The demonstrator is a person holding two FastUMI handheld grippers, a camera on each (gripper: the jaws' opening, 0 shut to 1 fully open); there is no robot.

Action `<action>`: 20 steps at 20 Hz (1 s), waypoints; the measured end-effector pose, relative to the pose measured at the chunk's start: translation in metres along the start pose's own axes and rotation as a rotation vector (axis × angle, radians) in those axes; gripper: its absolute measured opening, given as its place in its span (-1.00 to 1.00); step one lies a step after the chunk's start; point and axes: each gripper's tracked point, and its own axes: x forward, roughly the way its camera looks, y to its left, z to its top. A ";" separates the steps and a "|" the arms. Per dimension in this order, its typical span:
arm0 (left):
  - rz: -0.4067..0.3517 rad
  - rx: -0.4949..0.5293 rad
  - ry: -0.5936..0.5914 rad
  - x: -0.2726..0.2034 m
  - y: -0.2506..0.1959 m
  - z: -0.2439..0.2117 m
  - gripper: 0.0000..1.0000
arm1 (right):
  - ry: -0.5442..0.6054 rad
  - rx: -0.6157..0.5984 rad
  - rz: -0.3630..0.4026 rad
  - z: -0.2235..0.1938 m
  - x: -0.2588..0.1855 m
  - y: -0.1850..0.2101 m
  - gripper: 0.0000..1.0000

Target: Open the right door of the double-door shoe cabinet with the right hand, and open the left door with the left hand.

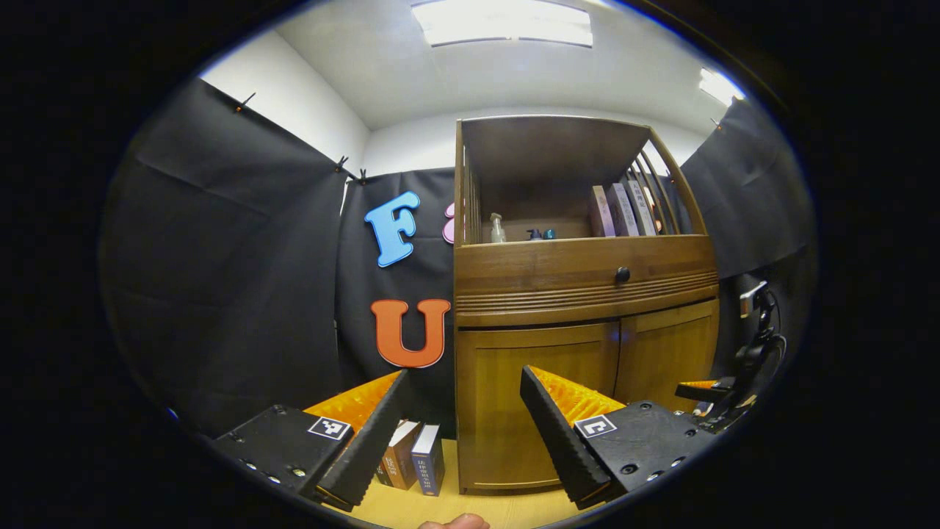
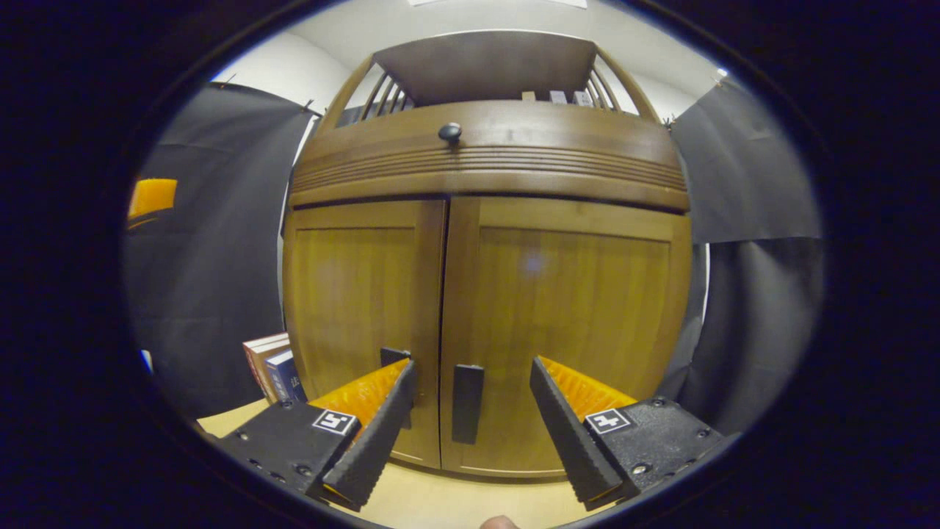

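The wooden shoe cabinet (image 1: 587, 294) stands with both lower doors closed. In the right gripper view the left door (image 2: 360, 294) and the right door (image 2: 573, 294) meet at a centre seam. The right door's dark handle (image 2: 467, 402) lies between the open fingers of my right gripper (image 2: 473, 361), which do not touch it. The left door's handle (image 2: 393, 356) peeks out behind one finger. My left gripper (image 1: 464, 372) is open and empty, back from the cabinet's left front corner and the left door (image 1: 507, 397). The right gripper (image 1: 698, 389) shows low before the right door (image 1: 668, 353).
A drawer with a round knob (image 1: 622, 275) sits above the doors. Over it is an open shelf with bottles (image 1: 498, 229) and upright books (image 1: 624, 209). Several books (image 1: 415, 459) stand on the pale floor left of the cabinet. Black cloth walls close in both sides.
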 end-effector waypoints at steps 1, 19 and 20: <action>0.004 0.001 0.005 0.002 0.004 -0.002 0.90 | 0.018 0.011 0.010 -0.010 0.009 0.003 0.94; 0.027 0.000 0.060 0.014 0.021 -0.028 0.90 | 0.109 0.035 -0.090 -0.070 0.081 -0.006 -0.03; 0.028 -0.003 0.059 0.013 0.021 -0.029 0.90 | 0.105 0.047 -0.093 -0.069 0.079 -0.007 -0.14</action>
